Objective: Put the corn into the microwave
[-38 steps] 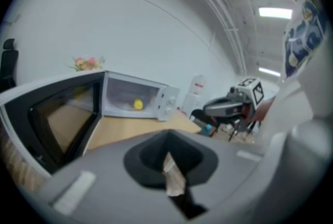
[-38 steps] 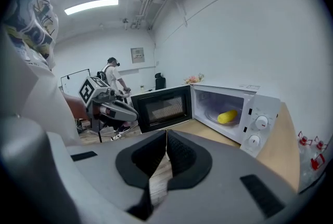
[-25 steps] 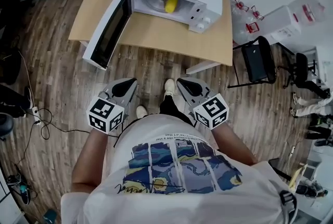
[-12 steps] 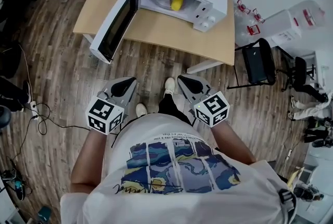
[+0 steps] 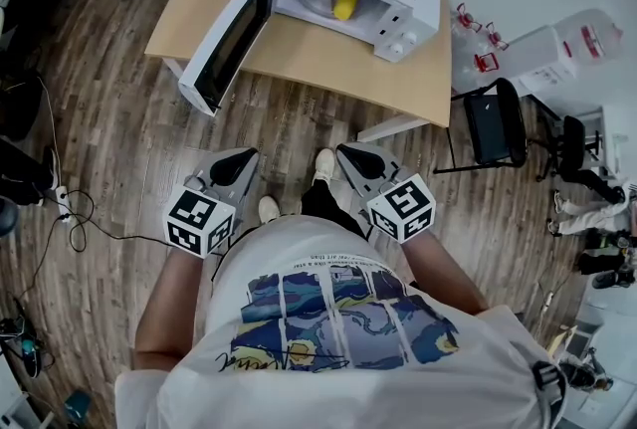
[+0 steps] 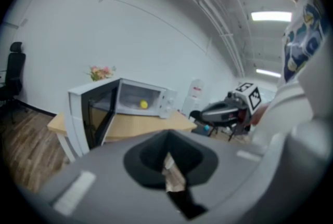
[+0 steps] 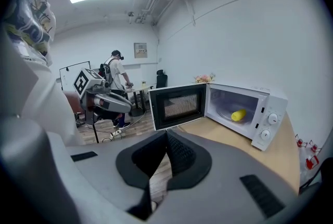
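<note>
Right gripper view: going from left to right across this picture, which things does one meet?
left gripper → microwave door → corn → microwave knobs

My left gripper (image 6: pixel 168 161) has its jaws pressed together. Past them a white microwave (image 6: pixel 164 99) stands on the wooden counter (image 6: pixel 140 125), with its door (image 6: pixel 91 116) swung wide open and the yellow corn (image 6: pixel 143 105) lying inside. Pink flowers (image 6: pixel 101 71) show behind the microwave. My right gripper (image 6: pixel 200 113) hangs off to the right.
</note>
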The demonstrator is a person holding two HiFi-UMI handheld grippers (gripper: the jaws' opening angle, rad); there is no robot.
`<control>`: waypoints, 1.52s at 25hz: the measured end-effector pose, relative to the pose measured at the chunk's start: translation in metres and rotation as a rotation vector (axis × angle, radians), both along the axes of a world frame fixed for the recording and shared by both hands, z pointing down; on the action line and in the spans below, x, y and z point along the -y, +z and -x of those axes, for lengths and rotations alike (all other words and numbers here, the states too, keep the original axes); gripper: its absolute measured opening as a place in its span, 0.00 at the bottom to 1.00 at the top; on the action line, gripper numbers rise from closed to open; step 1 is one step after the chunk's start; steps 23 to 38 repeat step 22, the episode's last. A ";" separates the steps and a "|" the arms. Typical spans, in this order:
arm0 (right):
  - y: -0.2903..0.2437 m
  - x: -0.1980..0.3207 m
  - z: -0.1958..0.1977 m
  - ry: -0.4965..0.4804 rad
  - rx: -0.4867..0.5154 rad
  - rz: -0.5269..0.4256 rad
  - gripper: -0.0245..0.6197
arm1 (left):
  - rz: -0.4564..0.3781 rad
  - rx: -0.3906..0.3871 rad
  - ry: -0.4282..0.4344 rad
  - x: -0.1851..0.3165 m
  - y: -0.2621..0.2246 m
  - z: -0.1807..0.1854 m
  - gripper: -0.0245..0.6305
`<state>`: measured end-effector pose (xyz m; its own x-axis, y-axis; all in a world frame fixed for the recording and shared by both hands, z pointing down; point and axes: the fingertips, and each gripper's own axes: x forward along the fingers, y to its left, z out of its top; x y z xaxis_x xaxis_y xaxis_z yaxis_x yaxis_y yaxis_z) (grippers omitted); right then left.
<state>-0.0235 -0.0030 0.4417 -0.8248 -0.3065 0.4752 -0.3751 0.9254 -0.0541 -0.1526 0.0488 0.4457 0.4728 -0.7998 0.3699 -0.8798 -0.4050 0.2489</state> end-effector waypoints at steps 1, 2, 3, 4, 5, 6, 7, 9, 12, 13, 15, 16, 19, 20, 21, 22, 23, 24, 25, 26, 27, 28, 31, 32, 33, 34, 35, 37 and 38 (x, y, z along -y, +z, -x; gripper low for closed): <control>0.001 0.000 -0.001 0.001 -0.001 0.001 0.05 | 0.001 0.000 0.001 0.000 0.001 -0.001 0.05; 0.001 0.000 -0.001 0.002 -0.003 0.002 0.05 | 0.002 0.000 0.003 0.001 0.001 -0.002 0.05; 0.002 0.000 -0.002 0.003 -0.005 0.003 0.05 | 0.003 0.000 0.005 0.001 0.002 -0.003 0.05; 0.003 0.000 -0.003 0.004 -0.007 0.005 0.05 | 0.004 0.000 0.007 0.001 0.002 -0.004 0.05; 0.003 -0.001 -0.003 0.005 -0.008 0.006 0.05 | 0.005 0.000 0.008 0.002 0.003 -0.004 0.05; 0.004 -0.001 -0.004 0.007 -0.010 0.006 0.05 | 0.005 0.000 0.010 0.002 0.003 -0.005 0.05; 0.004 -0.001 -0.005 0.008 -0.011 0.005 0.05 | 0.005 0.000 0.012 0.002 0.003 -0.006 0.05; 0.003 -0.001 -0.007 0.012 -0.012 0.003 0.05 | 0.004 0.000 0.017 0.004 0.002 -0.008 0.05; 0.002 0.001 -0.011 0.024 -0.009 0.001 0.05 | -0.001 0.000 0.029 0.007 0.000 -0.012 0.05; 0.002 0.001 -0.012 0.027 -0.009 0.001 0.05 | -0.002 0.000 0.034 0.007 -0.001 -0.014 0.05; 0.002 0.001 -0.014 0.030 -0.009 0.001 0.05 | -0.003 0.002 0.041 0.007 -0.001 -0.018 0.05; 0.003 0.001 -0.014 0.031 -0.008 0.001 0.05 | -0.002 0.002 0.043 0.008 -0.001 -0.019 0.05; 0.004 0.001 -0.015 0.030 -0.008 0.002 0.05 | -0.001 0.003 0.042 0.007 -0.001 -0.019 0.05; 0.004 0.001 -0.015 0.029 -0.009 0.002 0.05 | 0.000 0.003 0.041 0.007 0.000 -0.019 0.05; 0.004 0.001 -0.014 0.029 -0.009 0.002 0.05 | 0.002 0.003 0.040 0.006 0.000 -0.019 0.05; 0.004 0.001 -0.014 0.029 -0.010 0.002 0.05 | 0.003 0.003 0.039 0.006 0.001 -0.019 0.05; 0.004 0.001 -0.014 0.029 -0.010 0.002 0.05 | 0.003 0.003 0.039 0.006 0.001 -0.019 0.05; 0.004 0.001 -0.014 0.029 -0.010 0.002 0.05 | 0.003 0.003 0.039 0.006 0.001 -0.019 0.05; 0.004 0.001 -0.014 0.029 -0.010 0.002 0.05 | 0.003 0.003 0.039 0.006 0.001 -0.019 0.05; 0.004 0.001 -0.014 0.029 -0.010 0.002 0.05 | 0.003 0.003 0.039 0.006 0.001 -0.019 0.05; 0.004 0.001 -0.014 0.029 -0.010 0.002 0.05 | 0.003 0.003 0.039 0.006 0.001 -0.019 0.05; 0.004 0.001 -0.014 0.029 -0.010 0.002 0.05 | 0.003 0.003 0.039 0.006 0.001 -0.019 0.05; 0.004 0.001 -0.014 0.029 -0.010 0.002 0.05 | 0.003 0.003 0.039 0.006 0.001 -0.019 0.05; 0.004 0.001 -0.014 0.029 -0.010 0.002 0.05 | 0.003 0.003 0.039 0.006 0.001 -0.019 0.05; 0.004 0.001 -0.014 0.029 -0.010 0.002 0.05 | 0.003 0.003 0.039 0.006 0.001 -0.019 0.05; 0.004 0.001 -0.014 0.029 -0.010 0.002 0.05 | 0.003 0.003 0.039 0.006 0.001 -0.019 0.05; 0.004 0.001 -0.014 0.029 -0.010 0.002 0.05 | 0.003 0.003 0.039 0.006 0.001 -0.019 0.05; 0.004 0.001 -0.014 0.029 -0.010 0.002 0.05 | 0.003 0.003 0.039 0.006 0.001 -0.019 0.05; 0.004 0.001 -0.014 0.029 -0.010 0.002 0.05 | 0.003 0.003 0.039 0.006 0.001 -0.019 0.05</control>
